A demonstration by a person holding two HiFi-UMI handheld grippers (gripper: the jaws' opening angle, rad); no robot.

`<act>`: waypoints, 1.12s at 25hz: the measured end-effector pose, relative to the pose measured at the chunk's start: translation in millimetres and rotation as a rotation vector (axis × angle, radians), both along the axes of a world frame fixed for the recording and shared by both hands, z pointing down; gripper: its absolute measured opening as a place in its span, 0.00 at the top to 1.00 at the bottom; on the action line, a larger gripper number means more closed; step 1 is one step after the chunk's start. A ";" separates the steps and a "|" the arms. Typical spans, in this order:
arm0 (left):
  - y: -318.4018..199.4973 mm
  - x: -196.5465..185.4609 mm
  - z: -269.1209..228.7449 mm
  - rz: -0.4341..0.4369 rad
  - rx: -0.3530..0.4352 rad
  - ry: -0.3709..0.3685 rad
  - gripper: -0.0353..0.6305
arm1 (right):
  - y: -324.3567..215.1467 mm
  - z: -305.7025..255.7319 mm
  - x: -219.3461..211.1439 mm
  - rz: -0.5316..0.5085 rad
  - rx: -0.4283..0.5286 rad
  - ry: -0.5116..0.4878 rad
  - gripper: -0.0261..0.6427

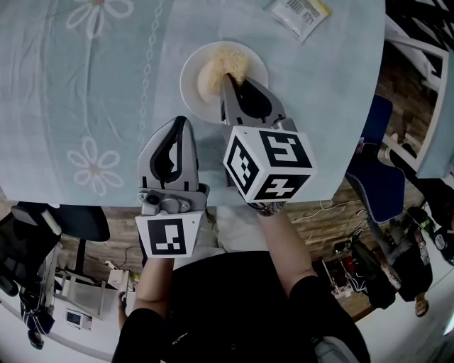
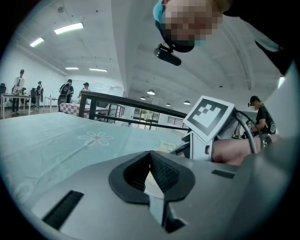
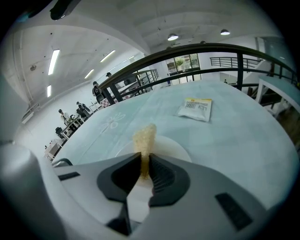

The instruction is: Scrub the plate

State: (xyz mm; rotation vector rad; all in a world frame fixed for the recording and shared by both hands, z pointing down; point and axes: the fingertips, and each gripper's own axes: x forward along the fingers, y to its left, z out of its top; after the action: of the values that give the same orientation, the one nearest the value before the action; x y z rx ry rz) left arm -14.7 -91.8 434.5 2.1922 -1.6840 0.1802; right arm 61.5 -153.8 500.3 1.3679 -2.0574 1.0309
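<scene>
A round white plate (image 1: pixel 195 88) lies on the pale blue flowered tablecloth (image 1: pixel 85 85). My right gripper (image 1: pixel 228 76) is shut on a beige scrubbing sponge (image 1: pixel 221 73) that rests on the plate's face. In the right gripper view the sponge (image 3: pixel 144 140) stands up from between the jaws over the plate (image 3: pixel 176 150). My left gripper (image 1: pixel 181 122) hovers left of and nearer than the plate, shut with nothing in it; its closed pads (image 2: pixel 161 171) meet in the left gripper view.
A small printed packet (image 1: pixel 300 14) lies beyond the plate, shown also in the right gripper view as the packet (image 3: pixel 196 108). The table's near edge (image 1: pixel 106 200) runs under both grippers. Chairs and clutter stand on the floor to the right.
</scene>
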 end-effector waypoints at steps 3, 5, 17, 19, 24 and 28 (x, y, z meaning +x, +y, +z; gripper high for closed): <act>0.1 6.9 0.1 0.014 0.001 0.000 0.93 | 0.0 -0.5 13.2 0.021 0.005 0.011 0.88; -0.7 11.6 0.6 0.027 0.004 0.000 0.93 | 0.2 -0.2 21.1 0.035 0.007 0.013 0.88; 2.2 28.7 -0.6 0.069 0.002 0.011 0.93 | 6.1 -4.0 58.9 0.104 0.028 0.054 0.88; 3.4 28.4 -0.9 0.073 0.005 0.011 0.93 | 8.0 -5.5 64.5 0.113 0.032 0.068 0.88; 2.6 27.3 -0.3 0.063 0.002 0.015 0.93 | 10.1 -9.0 74.9 0.119 0.039 0.099 0.88; 0.9 27.3 -2.2 0.053 0.009 0.021 0.93 | 9.0 -17.5 84.0 0.137 0.058 0.119 0.88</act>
State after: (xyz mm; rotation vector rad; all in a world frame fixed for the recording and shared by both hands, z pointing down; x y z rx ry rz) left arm 12.6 -90.8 432.3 2.2394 -1.6198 0.1636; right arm 145.5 -144.8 482.9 1.5796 -1.9430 0.9274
